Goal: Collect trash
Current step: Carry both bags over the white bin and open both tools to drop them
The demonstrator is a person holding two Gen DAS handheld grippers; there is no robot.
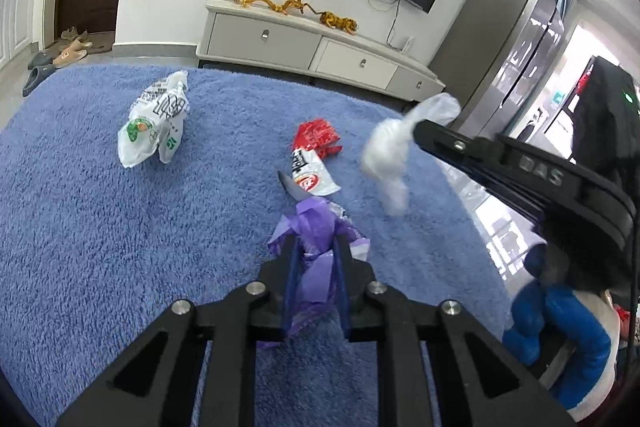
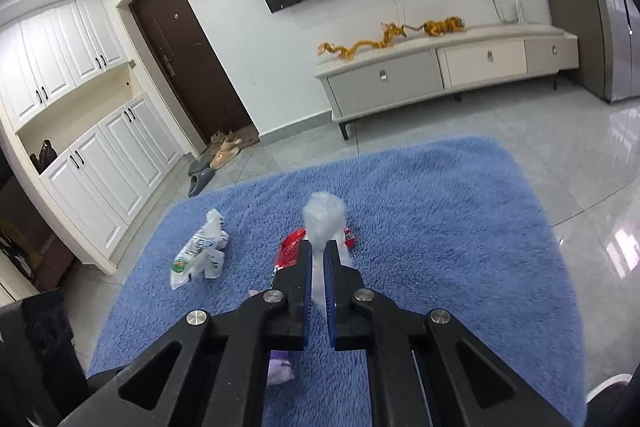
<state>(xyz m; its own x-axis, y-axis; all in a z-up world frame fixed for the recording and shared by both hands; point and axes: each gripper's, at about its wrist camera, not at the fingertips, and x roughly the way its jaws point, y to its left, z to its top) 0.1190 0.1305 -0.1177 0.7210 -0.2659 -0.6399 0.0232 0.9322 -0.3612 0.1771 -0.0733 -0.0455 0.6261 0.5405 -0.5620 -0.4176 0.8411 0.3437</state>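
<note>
My left gripper (image 1: 316, 239) is shut on a crumpled purple wrapper (image 1: 316, 227) just above the blue rug (image 1: 120, 227). My right gripper (image 2: 318, 251) is shut on a clear white plastic bag (image 2: 322, 219) and holds it above the rug; in the left wrist view it (image 1: 416, 131) comes in from the right with the bag (image 1: 388, 155) hanging from it. A red and white wrapper (image 1: 314, 155) lies on the rug ahead of the left gripper and also shows in the right wrist view (image 2: 290, 251). A white printed bag (image 1: 156, 123) lies further left (image 2: 198, 255).
A grey TV cabinet (image 1: 304, 43) with gold dragon figures stands by the wall under a TV. A steel fridge (image 1: 520, 59) stands at the right. Slippers (image 2: 212, 167) lie by the brown door. White cupboards (image 2: 80, 155) stand on the left. Tiled floor surrounds the rug.
</note>
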